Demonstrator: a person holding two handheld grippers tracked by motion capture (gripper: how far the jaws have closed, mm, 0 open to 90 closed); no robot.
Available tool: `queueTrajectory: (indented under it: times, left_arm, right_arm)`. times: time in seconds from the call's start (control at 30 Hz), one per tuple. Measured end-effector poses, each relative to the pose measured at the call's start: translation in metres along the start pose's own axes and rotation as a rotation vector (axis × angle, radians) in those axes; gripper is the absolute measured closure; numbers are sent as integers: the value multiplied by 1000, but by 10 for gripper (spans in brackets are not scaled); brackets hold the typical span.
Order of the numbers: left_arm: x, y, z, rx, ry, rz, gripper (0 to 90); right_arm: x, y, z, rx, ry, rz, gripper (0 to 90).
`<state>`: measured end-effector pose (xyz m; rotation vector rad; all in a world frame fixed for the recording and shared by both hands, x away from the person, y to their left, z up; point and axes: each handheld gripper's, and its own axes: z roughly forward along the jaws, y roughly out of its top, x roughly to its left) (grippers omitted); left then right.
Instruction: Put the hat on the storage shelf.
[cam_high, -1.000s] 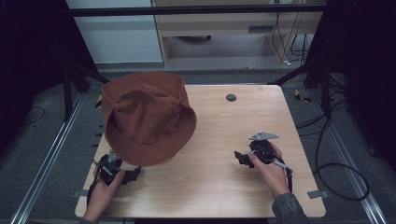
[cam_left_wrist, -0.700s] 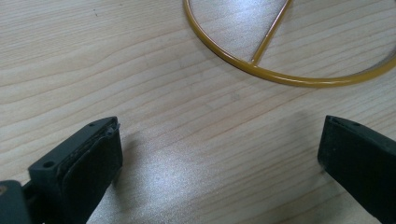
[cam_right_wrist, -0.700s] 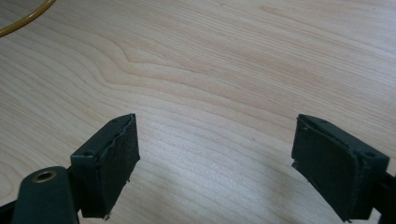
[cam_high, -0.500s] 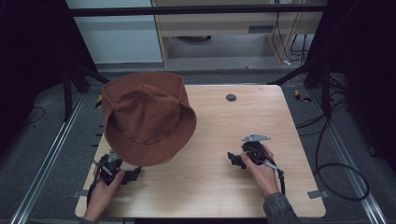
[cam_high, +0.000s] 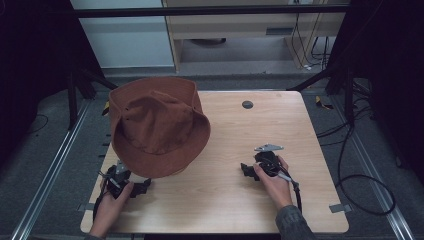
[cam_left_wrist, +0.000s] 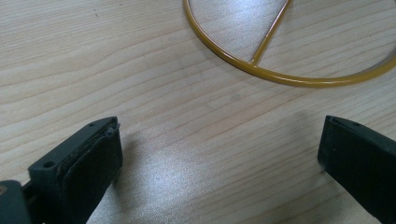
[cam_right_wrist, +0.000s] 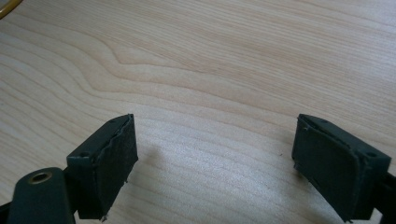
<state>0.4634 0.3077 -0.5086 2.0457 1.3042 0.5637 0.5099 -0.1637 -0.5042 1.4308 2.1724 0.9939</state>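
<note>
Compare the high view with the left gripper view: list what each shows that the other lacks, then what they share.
High view alone: the brown hat raised over the table's left side, both hands, and the right gripper. Left gripper view alone: a yellow wire ring lying on the wood, ahead of the wide-apart jaws. Shared: the wooden table and the left gripper.

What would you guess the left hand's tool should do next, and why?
Probably ease forward toward the brown hat. The left gripper sits just below the hat's brim with its jaws wide open and nothing between them, only bare table and a yellow ring ahead.
</note>
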Motion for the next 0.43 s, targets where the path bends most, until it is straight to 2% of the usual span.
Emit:
queueTrajectory:
  times: [0.03,0.1,0.13,0.17,0.43]
  left_arm:
    - [0,0,0,0,0,0,0]
    - [0,0,0,0,0,0,0]
    - [0,0,0,3,0,3,0]
    - [0,0,0,3,0,3,0]
    - [0,0,0,2,-1,4,0]
  right_arm:
    - [2,0,2,-5,-19,-16,135]
    - [3,-1,3,-5,-28,-23,130]
    - [7,-3,5,-17,-68,-57,112]
    - [8,-5,6,-32,-73,-53,109]
    - [10,-5,6,-31,-89,-34,103]
